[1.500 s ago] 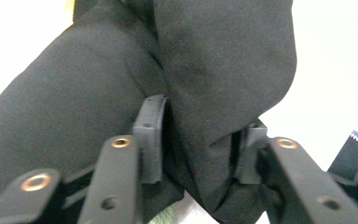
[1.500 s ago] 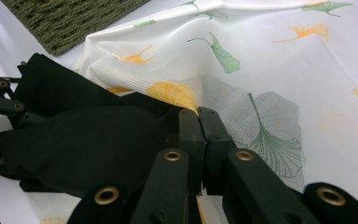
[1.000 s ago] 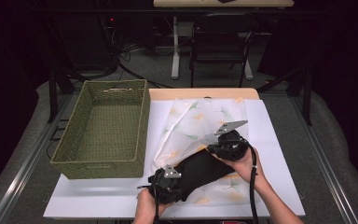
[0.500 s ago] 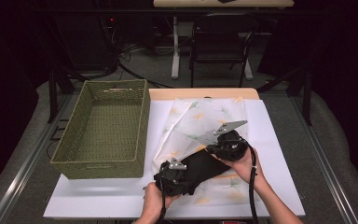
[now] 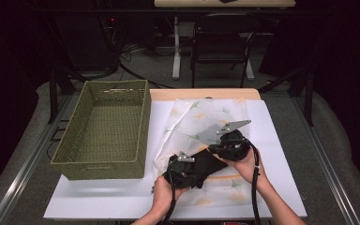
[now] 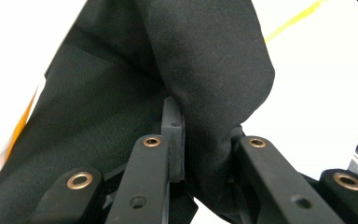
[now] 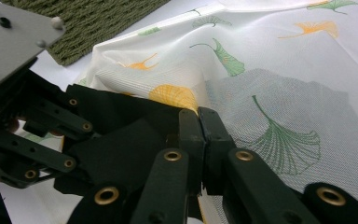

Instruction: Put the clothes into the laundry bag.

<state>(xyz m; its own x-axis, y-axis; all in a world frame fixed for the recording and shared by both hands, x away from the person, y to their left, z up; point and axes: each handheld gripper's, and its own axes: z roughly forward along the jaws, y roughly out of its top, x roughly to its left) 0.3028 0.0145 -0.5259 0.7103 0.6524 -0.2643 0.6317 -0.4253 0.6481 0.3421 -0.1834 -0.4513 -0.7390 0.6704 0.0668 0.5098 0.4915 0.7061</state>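
**Black cloth pinched at both ends over the leaf-print sheet**

Left claw (image 5: 194, 165) clamped on a bunched fold of the black cloth (image 5: 209, 162), low on the near side of the counter (image 5: 98, 201). In the left gripper view, a thick roll of that black cloth (image 6: 205, 93) squeezed between the two black jaws, with the fabric ballooning above them. Right claw (image 5: 215, 149) pressed tight on the other end of the cloth, farther back and to the right, its grey three-cornered plate jutting up and away. In the right gripper view, jaws met almost flush, a thin edge of black cloth (image 7: 121, 149) caught between them at the right claw (image 7: 199, 116), and the left claw (image 7: 72, 126) in sight at the left, also in the black fabric.

Black cloth stretched slantwise between the two claws, lying on top of a sheer white sheet (image 5: 206, 119) printed with green and orange leaves. Same sheet (image 7: 284, 70) spread wide behind the jaws in the right gripper view. Woven green basket (image 5: 75, 154) standing just beside the sheet's left edge on the white counter top, apart from both claws and from the cloth.
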